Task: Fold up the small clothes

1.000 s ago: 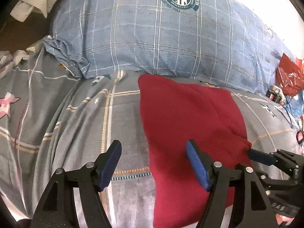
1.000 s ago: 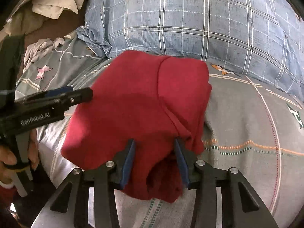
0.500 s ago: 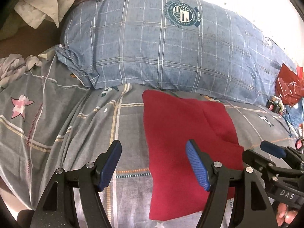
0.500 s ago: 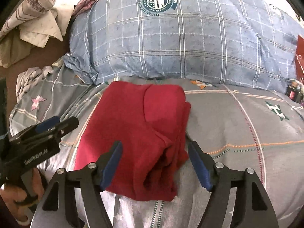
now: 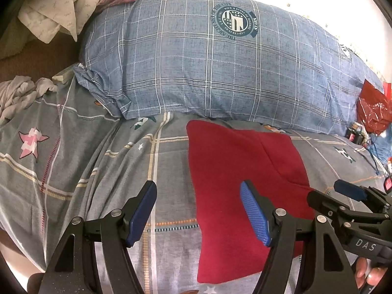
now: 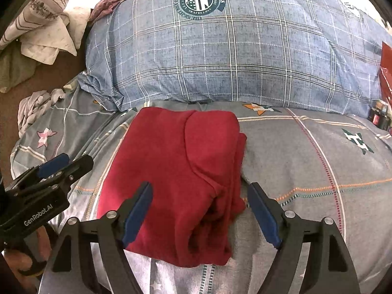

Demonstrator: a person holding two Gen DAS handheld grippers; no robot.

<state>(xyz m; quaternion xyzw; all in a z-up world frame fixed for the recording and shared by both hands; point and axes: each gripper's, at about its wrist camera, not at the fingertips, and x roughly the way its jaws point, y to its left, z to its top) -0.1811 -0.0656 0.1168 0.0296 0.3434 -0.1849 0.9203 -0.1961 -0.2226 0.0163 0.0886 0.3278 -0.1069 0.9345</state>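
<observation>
We have just been opening our right gripper (image 6: 199, 214) off the folded red garment (image 6: 176, 171) on the grey bed cover (image 6: 306, 161), both grippers wide and empty, so next we likely smooth its lumpy near edge.

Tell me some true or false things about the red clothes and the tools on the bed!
1. The red garment lies folded on the grey bedspread. True.
2. The right tool is squeezing the red garment. False: its jaws have just been opening and stand wide, pads off the cloth.
3. The left tool holds a sock. False: it is open and holds nothing.
4. A blue checked pillow sits behind the red garment. True.
5. The pillow has a round badge on it. True.
</observation>
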